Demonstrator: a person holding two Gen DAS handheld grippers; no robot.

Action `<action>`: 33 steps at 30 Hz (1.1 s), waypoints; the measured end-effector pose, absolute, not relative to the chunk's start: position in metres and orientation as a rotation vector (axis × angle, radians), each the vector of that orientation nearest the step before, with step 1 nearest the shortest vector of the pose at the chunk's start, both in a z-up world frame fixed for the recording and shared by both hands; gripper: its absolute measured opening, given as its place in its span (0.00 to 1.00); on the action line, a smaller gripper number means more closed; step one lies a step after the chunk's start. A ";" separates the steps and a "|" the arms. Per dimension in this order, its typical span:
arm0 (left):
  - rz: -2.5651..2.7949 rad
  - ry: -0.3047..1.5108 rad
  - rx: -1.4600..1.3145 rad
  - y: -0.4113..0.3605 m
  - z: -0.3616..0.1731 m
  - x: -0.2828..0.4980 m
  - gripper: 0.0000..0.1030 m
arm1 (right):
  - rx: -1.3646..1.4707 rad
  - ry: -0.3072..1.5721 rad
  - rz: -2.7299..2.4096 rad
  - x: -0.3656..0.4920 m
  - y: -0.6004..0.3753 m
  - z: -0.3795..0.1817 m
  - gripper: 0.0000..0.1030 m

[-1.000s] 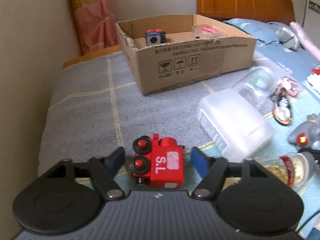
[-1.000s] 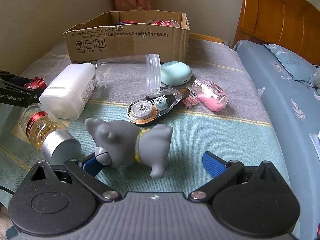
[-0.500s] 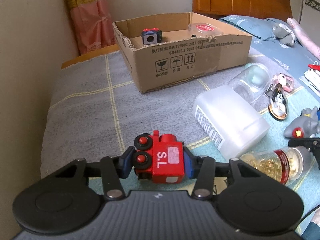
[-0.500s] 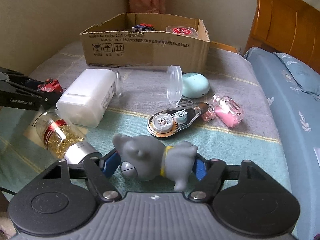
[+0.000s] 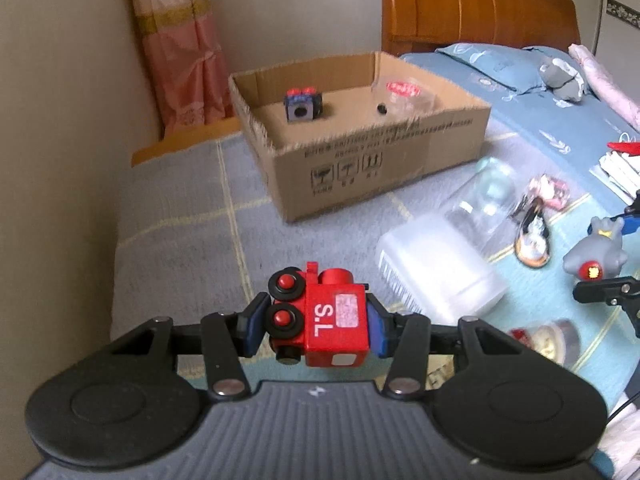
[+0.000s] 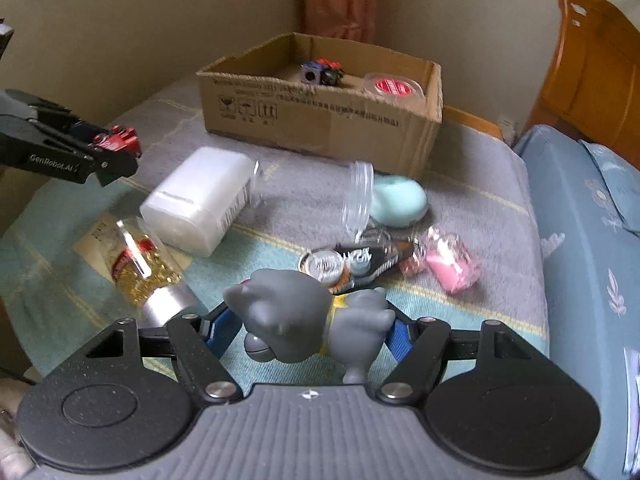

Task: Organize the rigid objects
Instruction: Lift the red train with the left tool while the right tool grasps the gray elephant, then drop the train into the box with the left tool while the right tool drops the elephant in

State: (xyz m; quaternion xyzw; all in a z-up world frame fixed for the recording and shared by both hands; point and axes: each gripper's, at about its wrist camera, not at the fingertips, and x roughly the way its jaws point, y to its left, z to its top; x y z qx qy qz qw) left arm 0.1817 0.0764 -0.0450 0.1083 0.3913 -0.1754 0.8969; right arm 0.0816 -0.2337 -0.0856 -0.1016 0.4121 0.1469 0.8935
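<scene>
My left gripper [image 5: 316, 320] is shut on a red toy train [image 5: 334, 322] marked "S.L", which hangs just above the grey blanket. From the right wrist view the same gripper [image 6: 116, 152] and the train [image 6: 118, 138] appear at the left. A grey toy animal with a yellow collar [image 6: 296, 316] is clamped between the blue pads of my right gripper [image 6: 308, 328] and is lifted off the bed. The open cardboard box [image 5: 380, 160] stands ahead of both grippers. It holds a small blue cube toy [image 5: 303, 106] and a red-lidded clear tub [image 5: 402, 90].
On the blanket lie a white plastic container [image 6: 200, 200], a clear jar [image 6: 312, 196], a mint green case [image 6: 398, 200], a correction tape [image 6: 356, 260], a pink-filled bottle [image 6: 452, 264] and a capsule bottle with silver cap [image 6: 148, 276]. A wall runs along the left.
Both grippers closed, the left on the red train and the right on the grey toy. Both then rose, lifting their toys off the bed. The right gripper rolled a little.
</scene>
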 end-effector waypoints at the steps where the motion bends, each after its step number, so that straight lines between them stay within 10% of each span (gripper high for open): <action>1: -0.368 0.805 0.226 0.075 -0.041 0.183 0.47 | -0.214 0.847 0.315 0.083 -0.235 -0.081 0.75; 24: -0.385 0.693 0.282 0.005 0.008 0.306 0.47 | -0.218 0.690 0.334 0.151 -0.268 -0.006 0.75; 28: -0.353 0.690 0.281 0.006 -0.004 0.313 0.89 | -0.226 0.687 0.325 0.162 -0.267 -0.001 0.75; 33: -0.351 0.697 0.273 0.019 -0.010 0.297 0.94 | -0.234 0.691 0.332 0.176 -0.260 0.004 0.75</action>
